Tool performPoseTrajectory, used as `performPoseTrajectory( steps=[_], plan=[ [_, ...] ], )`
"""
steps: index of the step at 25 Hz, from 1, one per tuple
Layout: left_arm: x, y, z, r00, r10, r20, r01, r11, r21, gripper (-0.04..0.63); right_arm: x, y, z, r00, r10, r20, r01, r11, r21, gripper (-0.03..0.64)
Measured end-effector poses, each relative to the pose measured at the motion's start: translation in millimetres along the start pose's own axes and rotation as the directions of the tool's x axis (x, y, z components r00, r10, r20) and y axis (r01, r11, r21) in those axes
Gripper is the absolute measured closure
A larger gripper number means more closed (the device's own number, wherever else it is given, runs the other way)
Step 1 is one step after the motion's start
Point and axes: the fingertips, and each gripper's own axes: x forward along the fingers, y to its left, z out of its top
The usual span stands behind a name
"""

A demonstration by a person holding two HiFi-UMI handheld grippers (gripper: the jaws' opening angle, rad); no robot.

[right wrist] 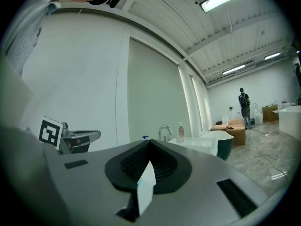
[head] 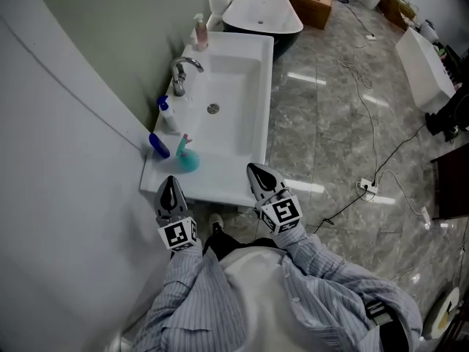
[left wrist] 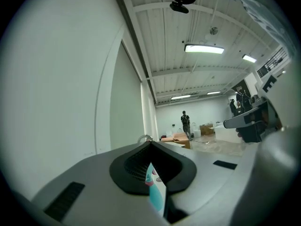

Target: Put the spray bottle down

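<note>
The teal spray bottle (head: 187, 158) with a pink trigger head stands upright on the near left corner of the white sink (head: 242, 116). My left gripper (head: 171, 183) hangs just short of the sink's front edge, apart from the bottle, jaws shut and empty. In the left gripper view a sliver of the teal bottle (left wrist: 155, 193) shows below the left gripper's (left wrist: 151, 146) closed tips. My right gripper (head: 256, 171) hovers over the sink's near right corner, also shut with nothing in it. Its closed tips (right wrist: 148, 143) point level toward the sink.
A blue bottle (head: 159, 146) and a white bottle with a blue cap (head: 168, 114) are by the wall on the sink's left ledge. A faucet (head: 183, 69) and pink soap dispenser (head: 199, 32) are farther back. A bathtub (head: 261, 13), boxes and floor cables (head: 366, 185) are beyond.
</note>
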Motion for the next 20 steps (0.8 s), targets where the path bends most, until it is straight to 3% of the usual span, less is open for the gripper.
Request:
performPoseTrajectory(
  steps=[6,20],
  plan=[
    [-14.9,-15.5,24.6,0.999,-0.019,0.026,0.019,1.000,0.021,0.595,-18.1,-3.7,6.4,1.000,-0.017,0.021,0.017,1.000,0.008,0.601],
    [-25.2,-18.2,37.8,0.999,-0.037,0.029,0.036,0.999,0.032,0.594,-23.6,-18.3,16.4,0.997,-0.074,0.032,0.074,0.997,0.016,0.603]
  ],
)
